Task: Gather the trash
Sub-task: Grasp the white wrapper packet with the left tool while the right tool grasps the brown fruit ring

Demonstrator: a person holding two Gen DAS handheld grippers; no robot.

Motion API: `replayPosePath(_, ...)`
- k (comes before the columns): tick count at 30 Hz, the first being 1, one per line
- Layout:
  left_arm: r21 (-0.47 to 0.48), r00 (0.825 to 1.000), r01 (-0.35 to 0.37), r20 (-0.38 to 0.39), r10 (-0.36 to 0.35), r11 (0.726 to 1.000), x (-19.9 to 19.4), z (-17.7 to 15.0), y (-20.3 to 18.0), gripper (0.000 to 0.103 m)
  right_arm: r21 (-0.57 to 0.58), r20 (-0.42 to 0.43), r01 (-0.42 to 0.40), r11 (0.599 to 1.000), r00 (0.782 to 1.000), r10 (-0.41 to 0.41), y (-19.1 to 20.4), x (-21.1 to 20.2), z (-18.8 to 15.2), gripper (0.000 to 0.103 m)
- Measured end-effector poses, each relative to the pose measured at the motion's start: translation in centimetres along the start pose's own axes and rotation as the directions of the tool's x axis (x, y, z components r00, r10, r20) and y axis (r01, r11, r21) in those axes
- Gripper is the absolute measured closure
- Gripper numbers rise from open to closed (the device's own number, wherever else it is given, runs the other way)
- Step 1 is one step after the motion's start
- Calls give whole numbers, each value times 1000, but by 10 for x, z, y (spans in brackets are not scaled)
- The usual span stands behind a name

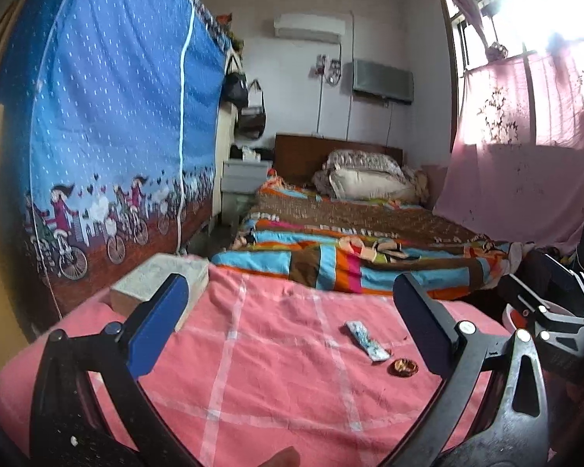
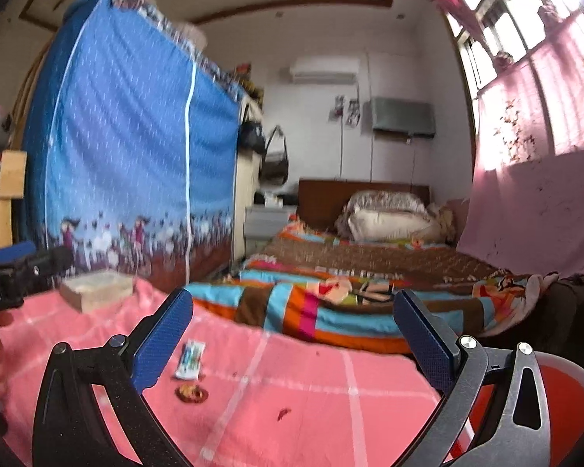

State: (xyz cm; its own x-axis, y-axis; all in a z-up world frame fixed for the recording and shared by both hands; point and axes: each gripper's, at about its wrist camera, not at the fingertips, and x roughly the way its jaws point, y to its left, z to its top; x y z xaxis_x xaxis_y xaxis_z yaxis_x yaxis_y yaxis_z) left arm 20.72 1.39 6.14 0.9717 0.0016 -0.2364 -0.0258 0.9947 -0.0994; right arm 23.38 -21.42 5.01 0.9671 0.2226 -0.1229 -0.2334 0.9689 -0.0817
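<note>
Bedroom: big blue wardrobe cover (image 1: 109,128) at 9 to 10 o'clock, striped bed (image 1: 354,241) at 12 to 1, pink curtain (image 1: 525,155) at 2 to 3. Near surface is a pink checked cloth (image 1: 276,369) over what looks like a counter, filling the lower half of both views. Red bin (image 2: 556,397) sits low at 4 o'clock in the right wrist view, just off the cloth edge; likely the trash target, a guess only. Beige box (image 1: 159,284) on the cloth at 10 o'clock, probably not trash. Left gripper (image 1: 288,323): jaws released, wide apart, nothing between them. Right gripper (image 2: 292,334): jaws also released and empty; in the left view it shows at 3 o'clock (image 1: 549,311). Trash on the cloth: a crumpled white-blue wrapper (image 1: 368,340), flat, at about 5 o'clock from the left view centre, and just beside it a small brown round scrap (image 1: 403,367), apart or barely touching, can't tell. Right view adds a tiny red fleck (image 2: 283,413) near 6 o'clock. Step: approach, nothing picked yet, task near its start. Next move calls for lowering one gripper over the wrapper, jaws straddling it, closing flush with the cloth without pinching fabric, then carrying to the bin.
</note>
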Motion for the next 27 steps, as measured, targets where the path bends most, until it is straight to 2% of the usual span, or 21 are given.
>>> replayPosePath(5,-30,995,4,-100,-7,1000,17,-4,7,0,7,-74,-40,999,996,40,2,9,-2,0)
replayPosePath(8,-44,984,9,-177,-16,999,28,-8,9,0,24,-149,-82,996,985,84,2,19,-6,1)
replayPosePath(9,-48,980,9,-196,-18,999,32,-9,11,0,28,-178,-102,994,978,105,3,24,-7,4)
replayPosePath(10,-53,973,6,-230,-18,999,37,-11,11,0,31,-208,-117,993,971,121,4,29,-9,13)
replayPosePath(11,-57,967,11,-254,-25,998,41,-13,12,2,34,-244,-132,991,960,136,5,34,-11,18)
replayPosePath(13,-66,951,26,-306,-45,997,50,-16,13,13,47,-302,-171,984,937,177,8,42,-16,31)
replayPosePath(16,-68,920,42,-385,-65,997,64,-22,13,22,74,-390,-242,967,886,252,15,53,-26,43)
replayPosePath(18,-74,901,59,-426,-85,996,71,-25,13,25,85,-433,-286,955,852,294,22,57,-31,47)
replayPosePath(19,-75,891,60,-445,-88,995,74,-27,12,26,89,-460,-319,944,827,323,27,60,-35,47)
replayPosePath(21,-79,880,66,-466,-95,995,78,-29,11,28,74,-502,-359,930,793,346,39,65,-41,48)
replayPosePath(23,-88,867,78,-485,-111,993,82,-31,11,30,45,-534,-374,926,775,339,48,70,-44,50)
replayPosePath(27,-104,845,105,-516,-144,989,88,-35,6,35,83,-553,-362,928,758,346,43,74,-47,67)
